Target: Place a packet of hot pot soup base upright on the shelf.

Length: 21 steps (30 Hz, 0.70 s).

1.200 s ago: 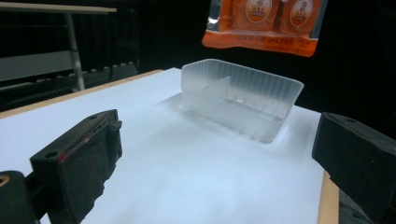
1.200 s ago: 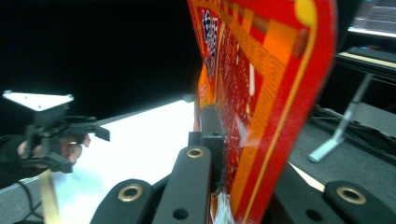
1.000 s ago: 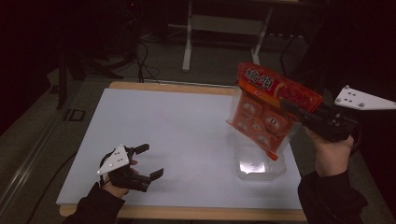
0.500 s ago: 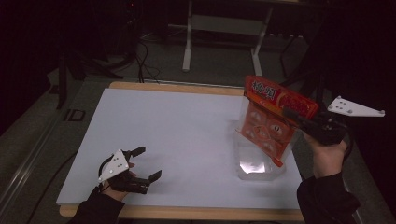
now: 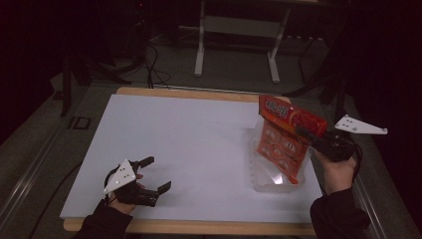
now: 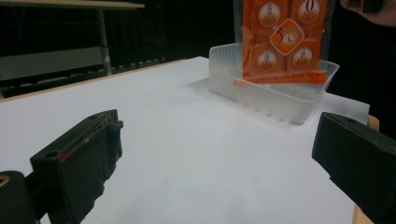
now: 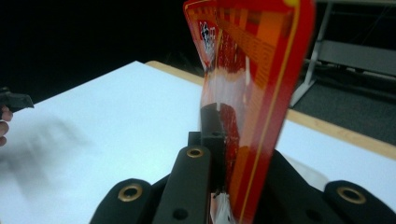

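Jaws of the right gripper (image 5: 304,133) are closed flat on the upper edge of an orange-red snack packet (image 5: 283,139); in the right gripper view the film (image 7: 252,79) is pinched between the two black jaws and stands up edge-on from them. Packet hangs upright, tilted, its lower end down inside a clear plastic tray (image 5: 259,174) at the right side of the white table (image 5: 179,144). Left gripper view confirms: packet bottom (image 6: 280,46) sits within the tray walls (image 6: 280,100); whether it touches the tray floor I cannot tell.

Left gripper (image 5: 149,174): jaws wide apart, nothing between them, nothing touched. It hovers or rests low near the front-left corner of the table, well apart from the tray. Its own view looks across bare table surface toward the tray.

Risks, as judged from this position:
- Grip is on a thin strip of slick film near one edge. Packet could slip or swing if the hand twists.
- Tray looks light and is not held down. A packet corner catching the wall could drag or tip it, and it sits near the table's right edge.
- Release while the packet is this upright could leave it leaning on the wall or flopping over the rim rather than lying flat.
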### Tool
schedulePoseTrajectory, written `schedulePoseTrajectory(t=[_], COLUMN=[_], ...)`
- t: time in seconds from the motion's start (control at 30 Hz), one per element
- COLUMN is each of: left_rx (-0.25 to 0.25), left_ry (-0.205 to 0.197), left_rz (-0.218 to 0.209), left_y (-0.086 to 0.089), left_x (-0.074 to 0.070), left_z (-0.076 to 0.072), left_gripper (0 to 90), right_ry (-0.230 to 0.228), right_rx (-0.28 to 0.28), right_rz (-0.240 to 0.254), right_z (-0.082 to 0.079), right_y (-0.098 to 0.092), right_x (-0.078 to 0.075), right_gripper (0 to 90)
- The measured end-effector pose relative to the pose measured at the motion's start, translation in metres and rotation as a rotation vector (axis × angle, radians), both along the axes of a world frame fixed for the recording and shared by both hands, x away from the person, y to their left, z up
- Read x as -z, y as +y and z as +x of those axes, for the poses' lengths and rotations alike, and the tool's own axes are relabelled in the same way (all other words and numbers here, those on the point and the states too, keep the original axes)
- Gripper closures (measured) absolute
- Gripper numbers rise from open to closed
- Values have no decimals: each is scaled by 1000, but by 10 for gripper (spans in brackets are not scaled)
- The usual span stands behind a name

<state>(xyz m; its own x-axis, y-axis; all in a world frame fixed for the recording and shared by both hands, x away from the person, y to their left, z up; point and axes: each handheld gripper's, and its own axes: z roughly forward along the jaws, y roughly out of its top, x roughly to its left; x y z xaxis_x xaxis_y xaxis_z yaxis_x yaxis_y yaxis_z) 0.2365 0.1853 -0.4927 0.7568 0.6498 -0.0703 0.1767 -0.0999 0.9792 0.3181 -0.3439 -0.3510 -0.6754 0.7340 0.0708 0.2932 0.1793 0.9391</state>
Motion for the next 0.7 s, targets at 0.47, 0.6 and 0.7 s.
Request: schedulePoseTrajectory(t=[0.47, 0.6, 0.7], left_rx=[5, 6, 8], left_ry=[12, 14, 18], left_rz=[-9, -6, -7], left_y=[0, 0, 0], left_x=[1, 2, 2], left_z=[0, 0, 1], left_gripper=[18, 18, 18], right_ry=[44, 63, 62], right_rx=[2, 13, 30], right_rz=[52, 49, 64], right_z=[-7, -6, -6], right_y=[-5, -9, -14], right_x=[26, 35, 39], right_gripper=[900, 900, 900])
